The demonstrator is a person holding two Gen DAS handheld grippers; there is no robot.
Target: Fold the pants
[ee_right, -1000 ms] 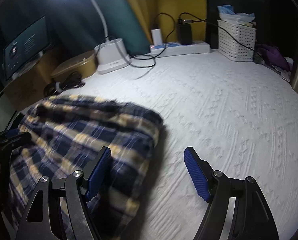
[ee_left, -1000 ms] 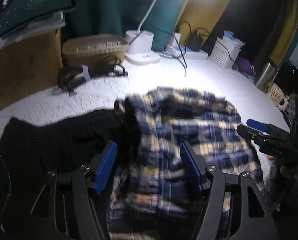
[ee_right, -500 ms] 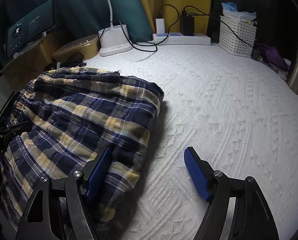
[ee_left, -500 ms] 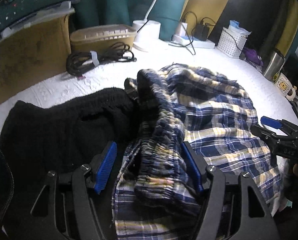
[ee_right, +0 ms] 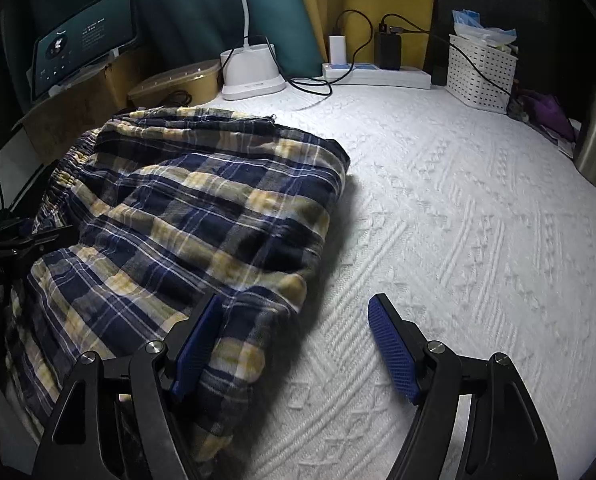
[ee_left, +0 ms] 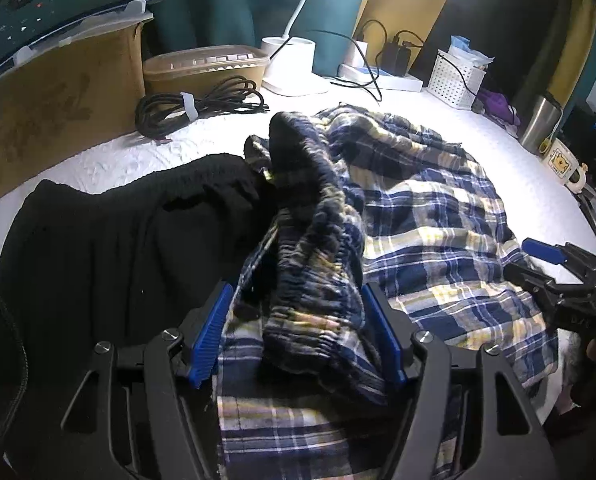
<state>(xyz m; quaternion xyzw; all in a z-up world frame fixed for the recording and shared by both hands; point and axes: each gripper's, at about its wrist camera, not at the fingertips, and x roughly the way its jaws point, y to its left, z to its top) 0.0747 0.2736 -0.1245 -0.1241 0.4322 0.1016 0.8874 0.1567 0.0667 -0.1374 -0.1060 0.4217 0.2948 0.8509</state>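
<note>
Left wrist view shows the plaid pants [ee_left: 430, 216] heaped on the white bedspread [ee_left: 117, 160], their gathered waistband [ee_left: 318, 280] bunched up between the blue pads of the left gripper [ee_left: 298, 336]. Those jaws stand apart, with cloth between them but no clear pinch. A black garment [ee_left: 109, 240] lies just beside the pants, touching them at the left edge.

Right wrist view has the right gripper [ee_right: 293, 348] spread wide too, 1 pad resting against the near plaid edge, the other over bare bedspread.

Likely trouble: if the left jaws close here they could catch several waistband layers at once, so the fold comes out lumpy. They could also snag the black garment and drag it along. The right gripper sits so near the hem that it may grab only 1 layer.
</note>
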